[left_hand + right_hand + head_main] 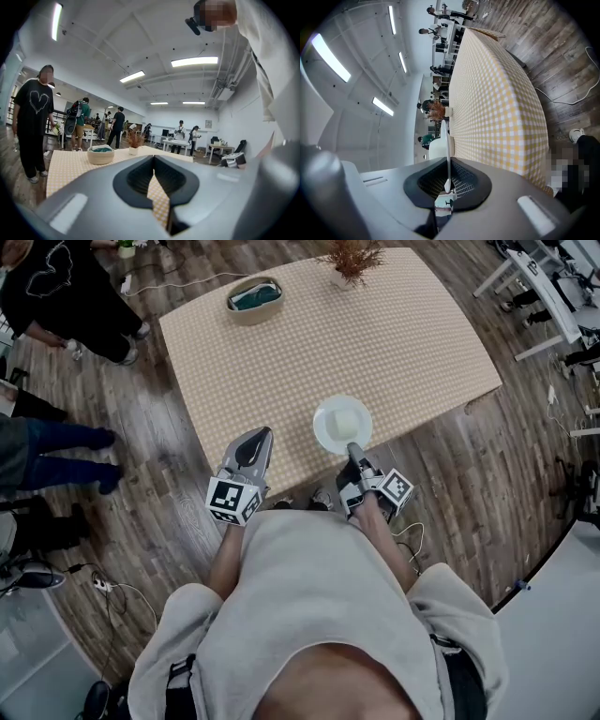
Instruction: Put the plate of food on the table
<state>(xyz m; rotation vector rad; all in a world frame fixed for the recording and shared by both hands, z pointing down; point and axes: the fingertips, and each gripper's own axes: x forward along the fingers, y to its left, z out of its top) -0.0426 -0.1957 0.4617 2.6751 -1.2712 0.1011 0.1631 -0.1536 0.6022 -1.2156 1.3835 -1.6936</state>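
From my head, I see the plate of food (342, 424) over the near edge of the checked table (281, 343). My right tongs (353, 448) pinch its rim. My left tongs (256, 437) are just beside it. In the left gripper view, the jaws are pressed together with nothing in them. In the right gripper view, the jaws are clenched on the thin white rim.

We see a round white plate (326, 435) carrying a pale, squarish block of food (346, 420). It sits level over the near edge of the table (394, 343), which wears a yellow checked cloth. The right gripper (354, 452) pinches the plate's near rim. Whether the plate touches the cloth we cannot tell.
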